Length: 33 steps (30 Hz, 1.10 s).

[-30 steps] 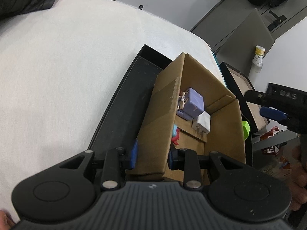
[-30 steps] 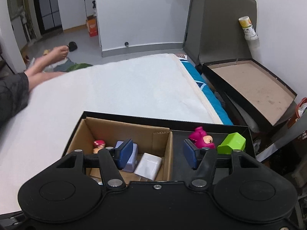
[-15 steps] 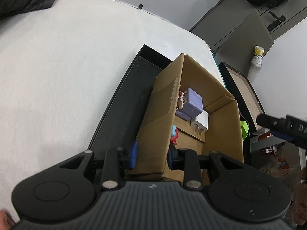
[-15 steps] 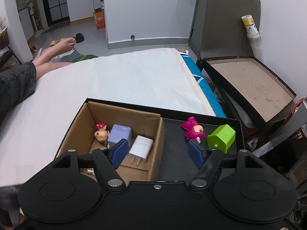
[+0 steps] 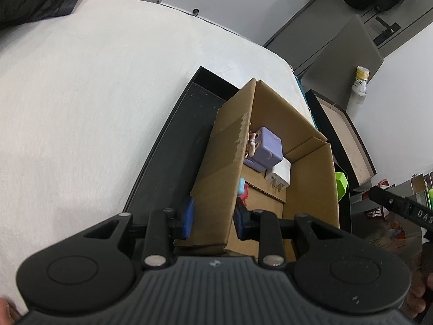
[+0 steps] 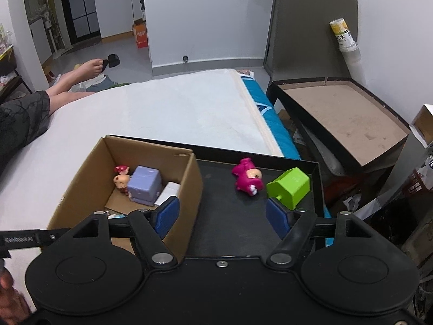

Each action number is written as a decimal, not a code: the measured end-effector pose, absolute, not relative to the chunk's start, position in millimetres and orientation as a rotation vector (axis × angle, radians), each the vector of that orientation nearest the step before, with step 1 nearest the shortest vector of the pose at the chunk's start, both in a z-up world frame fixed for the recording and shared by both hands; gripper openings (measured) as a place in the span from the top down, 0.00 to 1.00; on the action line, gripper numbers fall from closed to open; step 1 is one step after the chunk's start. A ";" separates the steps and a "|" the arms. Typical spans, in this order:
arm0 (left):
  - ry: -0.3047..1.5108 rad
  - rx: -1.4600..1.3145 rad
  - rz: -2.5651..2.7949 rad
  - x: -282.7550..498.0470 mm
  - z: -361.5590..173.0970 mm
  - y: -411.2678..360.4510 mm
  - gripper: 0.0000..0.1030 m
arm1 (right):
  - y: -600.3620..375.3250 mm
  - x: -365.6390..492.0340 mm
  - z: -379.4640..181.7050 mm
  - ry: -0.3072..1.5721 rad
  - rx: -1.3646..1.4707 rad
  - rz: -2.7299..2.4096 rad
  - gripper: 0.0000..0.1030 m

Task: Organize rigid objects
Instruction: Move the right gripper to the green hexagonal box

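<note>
A cardboard box (image 6: 89, 168) stands in a black tray (image 6: 224, 211) on a white bed. It holds a purple cube (image 6: 144, 185), a white charger (image 5: 278, 173), a small red-hatted figure (image 6: 121, 178) and a blue-red toy (image 5: 243, 191). My left gripper (image 5: 212, 220) is shut on the box's near wall (image 5: 216, 178). A magenta figure (image 6: 247, 177) and a green block (image 6: 289, 187) lie on the tray beside the box. My right gripper (image 6: 222, 214) is open and empty, above the tray, near the green block.
The white bed (image 6: 176, 113) stretches beyond the tray. A large black box with a brown floor (image 6: 341, 116) stands to the right off the bed, with a bottle (image 6: 342, 36) behind it. A person's legs (image 6: 67, 89) lie at the bed's far left.
My right gripper has pulled back and shifted right, from over the box to over the tray. My left gripper keeps its hold on the box wall.
</note>
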<state>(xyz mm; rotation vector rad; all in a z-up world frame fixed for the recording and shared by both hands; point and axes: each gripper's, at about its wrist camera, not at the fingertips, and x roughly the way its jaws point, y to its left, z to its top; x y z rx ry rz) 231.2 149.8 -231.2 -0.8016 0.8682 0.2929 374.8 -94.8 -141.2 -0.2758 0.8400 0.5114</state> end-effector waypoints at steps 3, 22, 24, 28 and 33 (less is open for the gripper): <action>0.870 -0.801 0.292 231.6 -230.9 150.1 0.72 | -102.4 378.7 -145.3 0.827 -0.277 0.507 0.29; 0.868 -0.810 0.278 231.7 -232.8 153.6 0.72 | -118.4 415.3 -200.4 0.838 -0.382 0.505 0.26; 0.868 -0.808 0.277 232.0 -232.9 153.6 0.72 | -118.2 421.1 -205.1 0.837 -0.393 0.497 0.27; 0.868 -0.815 0.275 232.0 -233.7 154.4 0.72 | -118.4 431.7 -212.6 0.828 -0.419 0.490 0.29; 0.867 -0.819 0.273 231.6 -233.8 154.7 0.72 | -118.2 441.3 -217.9 0.825 -0.482 0.502 0.31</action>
